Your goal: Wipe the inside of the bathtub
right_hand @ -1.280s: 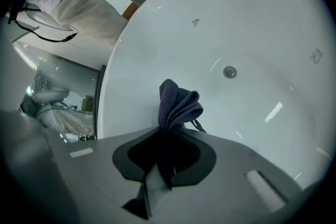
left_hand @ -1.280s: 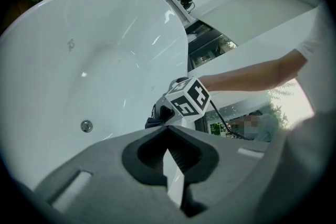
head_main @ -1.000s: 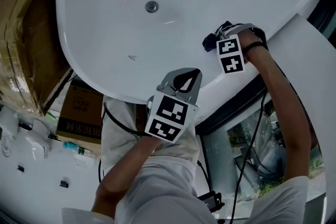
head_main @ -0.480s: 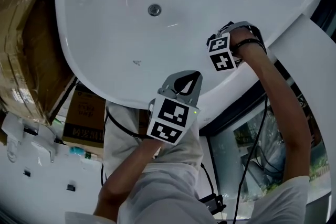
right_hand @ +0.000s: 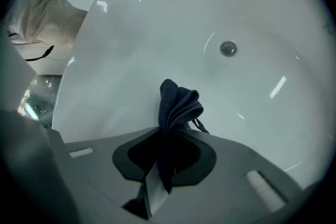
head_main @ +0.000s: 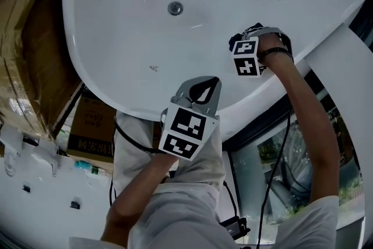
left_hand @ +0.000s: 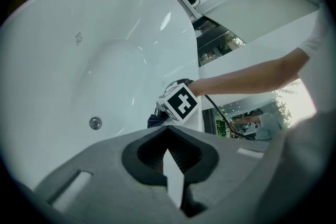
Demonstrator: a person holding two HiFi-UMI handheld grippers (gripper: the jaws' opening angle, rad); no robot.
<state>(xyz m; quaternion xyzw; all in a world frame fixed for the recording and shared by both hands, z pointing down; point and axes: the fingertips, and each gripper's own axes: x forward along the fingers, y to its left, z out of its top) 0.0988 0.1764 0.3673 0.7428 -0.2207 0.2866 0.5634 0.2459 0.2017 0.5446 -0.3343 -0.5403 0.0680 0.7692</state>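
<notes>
Right gripper view: the right gripper (right_hand: 169, 131) has its jaws clamped on a dark blue cloth (right_hand: 178, 102). A bunched fold of the cloth runs down between the pads, and a crumpled wad stands out past the tips. The cloth looks soft, limp and light, with a loose thread or tag hanging at its right side. It will likely fold and slip under pressure rather than push back, so a firm pinch across the bunched middle, as held now, seems the sensible grip. That leaves enough free wad ahead of the tips to meet the surface. The bathtub (right_hand: 131, 50) is white, glossy and hard, and it curves steeply. It is probably slick, so the cloth should glide, but the bare jaw tips could skid or scrape if the wad collapses. In the head view the cloth sits at the tub's right inner wall, just below the rim on the near side. The drain (right_hand: 228, 49) is well apart from it, farther left on the floor of the basin. Whether the wad is actually pressed to the wall cannot be told from these views. The left gripper (left_hand: 168, 127) has its jaws together with nothing between them, and it hovers over the tub's near rim, away from the cloth.
</notes>
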